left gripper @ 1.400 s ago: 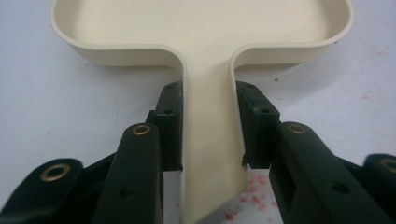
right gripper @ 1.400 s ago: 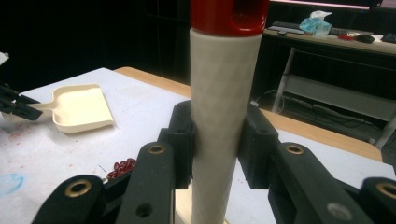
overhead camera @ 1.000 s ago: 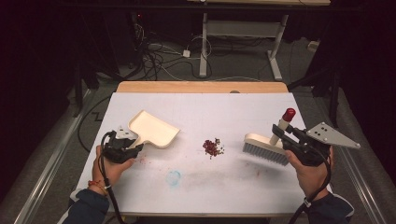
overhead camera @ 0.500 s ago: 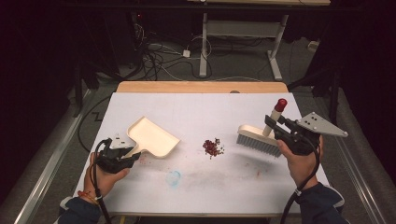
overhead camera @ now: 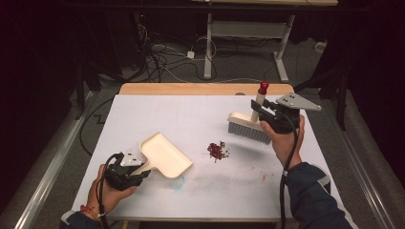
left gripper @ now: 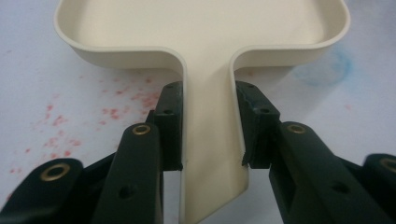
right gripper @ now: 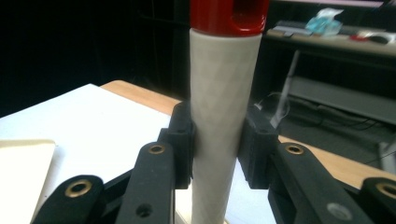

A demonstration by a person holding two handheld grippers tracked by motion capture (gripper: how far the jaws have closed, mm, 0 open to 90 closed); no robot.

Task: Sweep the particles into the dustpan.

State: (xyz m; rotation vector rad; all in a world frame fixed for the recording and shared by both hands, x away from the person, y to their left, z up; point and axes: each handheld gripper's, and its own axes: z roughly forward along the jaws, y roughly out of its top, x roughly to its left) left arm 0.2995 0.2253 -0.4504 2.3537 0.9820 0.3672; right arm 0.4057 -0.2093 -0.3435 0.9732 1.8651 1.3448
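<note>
**Dustpan and brush held over the white table**

Nearest to the person, the left gripper (overhead camera: 128,168) has its jaws closed on the flat handle of the cream dustpan (overhead camera: 165,155). In the left gripper view the black pads press both sides of the handle of the dustpan (left gripper: 205,60), and small red stains and a pale blue mark are visible on the table (left gripper: 70,107) around it. In the high view these marks are much fainter.

Farther on, near the middle of the table (overhead camera: 191,114), lies a small heap of dark red crumbs (overhead camera: 218,150), apart from both tools.

The right gripper (overhead camera: 274,117) clamps the pale handle of the brush (overhead camera: 247,126); its bristles point down, to the right of the crumbs. The right gripper view shows the handle's red cap (right gripper: 229,16).

I can read no writing or brand.
</note>
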